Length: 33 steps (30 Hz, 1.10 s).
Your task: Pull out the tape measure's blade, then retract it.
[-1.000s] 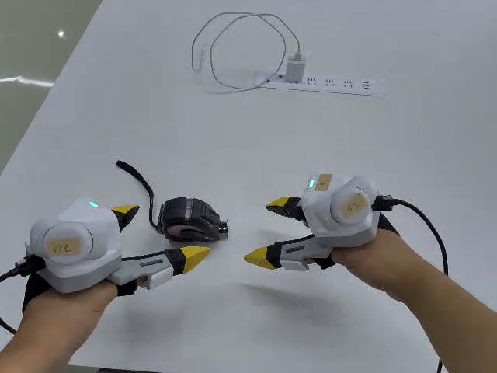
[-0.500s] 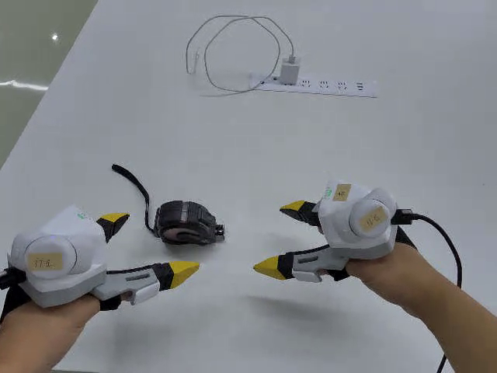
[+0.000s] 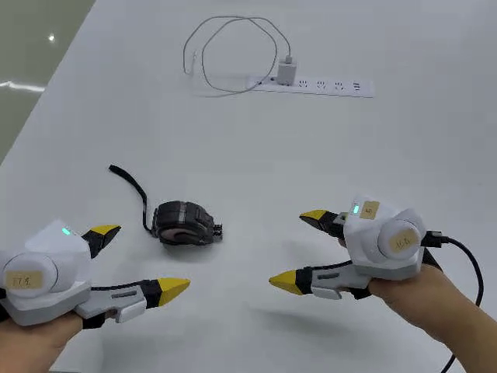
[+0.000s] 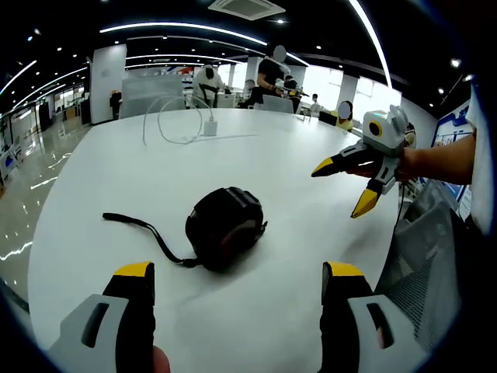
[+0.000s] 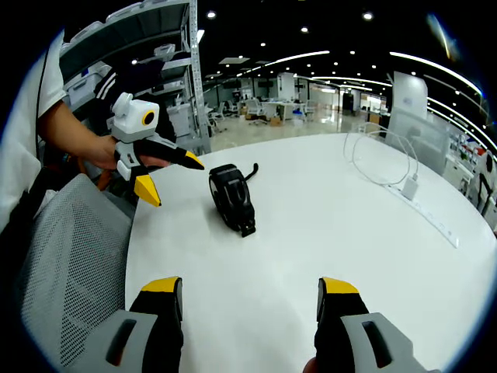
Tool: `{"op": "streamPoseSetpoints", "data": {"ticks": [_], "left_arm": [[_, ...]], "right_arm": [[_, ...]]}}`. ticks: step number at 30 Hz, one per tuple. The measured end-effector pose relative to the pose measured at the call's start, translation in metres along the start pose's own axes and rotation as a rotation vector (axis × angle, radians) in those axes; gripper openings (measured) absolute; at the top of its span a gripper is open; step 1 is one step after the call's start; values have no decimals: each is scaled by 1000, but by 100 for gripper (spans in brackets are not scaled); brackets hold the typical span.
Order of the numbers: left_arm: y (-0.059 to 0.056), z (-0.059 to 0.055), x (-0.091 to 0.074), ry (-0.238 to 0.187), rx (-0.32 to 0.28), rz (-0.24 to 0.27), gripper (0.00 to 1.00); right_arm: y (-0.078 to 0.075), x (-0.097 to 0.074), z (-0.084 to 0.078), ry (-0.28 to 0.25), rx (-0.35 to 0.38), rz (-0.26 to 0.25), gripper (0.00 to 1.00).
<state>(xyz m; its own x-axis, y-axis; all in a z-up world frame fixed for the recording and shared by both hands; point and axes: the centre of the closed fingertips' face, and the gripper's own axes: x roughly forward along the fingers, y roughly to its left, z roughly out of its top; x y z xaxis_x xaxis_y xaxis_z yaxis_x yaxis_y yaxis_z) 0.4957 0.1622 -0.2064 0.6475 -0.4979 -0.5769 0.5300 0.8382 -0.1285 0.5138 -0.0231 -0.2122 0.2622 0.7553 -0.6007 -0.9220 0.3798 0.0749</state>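
Both pairs of tongs have drawn back from the tape measure. The left tongs now sit at the lower left of the frame and the right tongs at the lower right, each spread wide and holding nothing. Dark, with its blade wound in, the tape measure lies left of centre on the white tabletop, and its wrist strap trails toward the upper left.

Head view looks down from above; gripper views face inward, low, sharing tape measure.

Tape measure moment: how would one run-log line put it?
tape measure: on table, blade in, untouched | left gripper: open, empty | right gripper: open, empty
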Motion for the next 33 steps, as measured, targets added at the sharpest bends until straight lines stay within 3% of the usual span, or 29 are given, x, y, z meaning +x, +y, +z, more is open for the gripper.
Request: {"op": "streamPoseSetpoints", "data": {"ticks": [9,33], "left_arm": [[-3,-4,-7,4,11,-11,87],[-6,-16,-20,38,34,-35,87]], "right_arm": [[0,-16,-4,-8,15,-25,72],[11,-48,-36,1,73,-65,79]]}}
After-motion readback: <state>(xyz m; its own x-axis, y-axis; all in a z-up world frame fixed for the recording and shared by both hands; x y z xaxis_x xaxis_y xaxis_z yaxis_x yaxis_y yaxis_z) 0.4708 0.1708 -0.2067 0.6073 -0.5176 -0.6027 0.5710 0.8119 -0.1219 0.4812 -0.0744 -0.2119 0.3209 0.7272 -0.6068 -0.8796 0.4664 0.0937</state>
